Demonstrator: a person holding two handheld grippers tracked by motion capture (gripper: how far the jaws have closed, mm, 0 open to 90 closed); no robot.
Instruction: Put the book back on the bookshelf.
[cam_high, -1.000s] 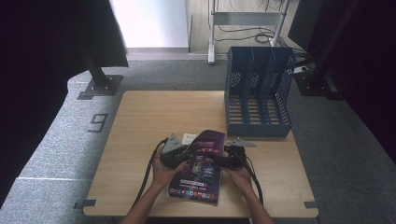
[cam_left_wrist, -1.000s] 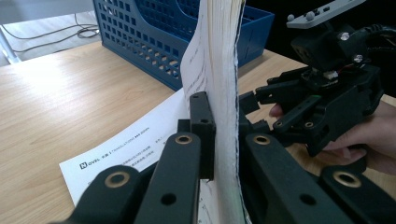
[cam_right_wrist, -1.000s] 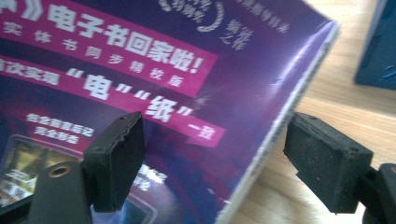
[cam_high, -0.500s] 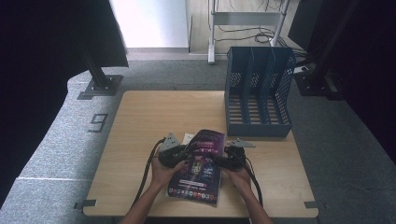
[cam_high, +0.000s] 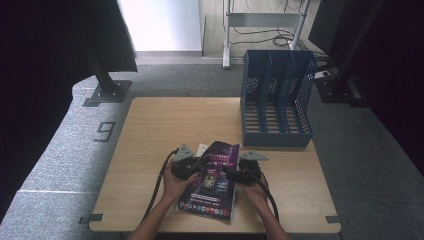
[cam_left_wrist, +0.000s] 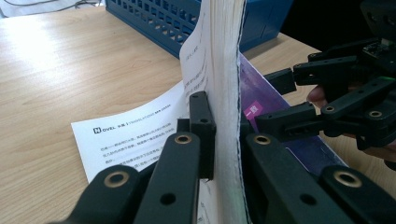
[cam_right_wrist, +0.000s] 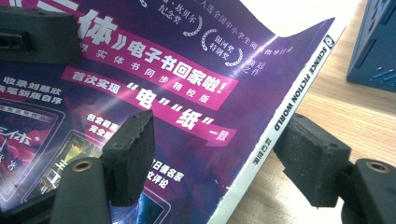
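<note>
A purple-covered magazine (cam_high: 212, 182) lies near the table's front edge, its left side raised. In the left gripper view its page edge (cam_left_wrist: 225, 70) stands upright, and my left gripper (cam_left_wrist: 224, 121) is shut on it, a pad pressed to each side. A white printed page (cam_left_wrist: 126, 135) curls out from under it onto the table. My right gripper (cam_right_wrist: 219, 154) is open astride the spine (cam_right_wrist: 299, 98): one pad hovers over the cover, the other sits beyond the spine above the wood. From above, the left gripper (cam_high: 185, 162) and right gripper (cam_high: 245, 170) flank the magazine.
A blue mesh file rack (cam_high: 276, 100) with several slots stands at the table's back right, close behind the magazine. Bare wooden tabletop (cam_high: 170, 120) stretches to the back left. Both cables trail off the front edge beside the person's forearms.
</note>
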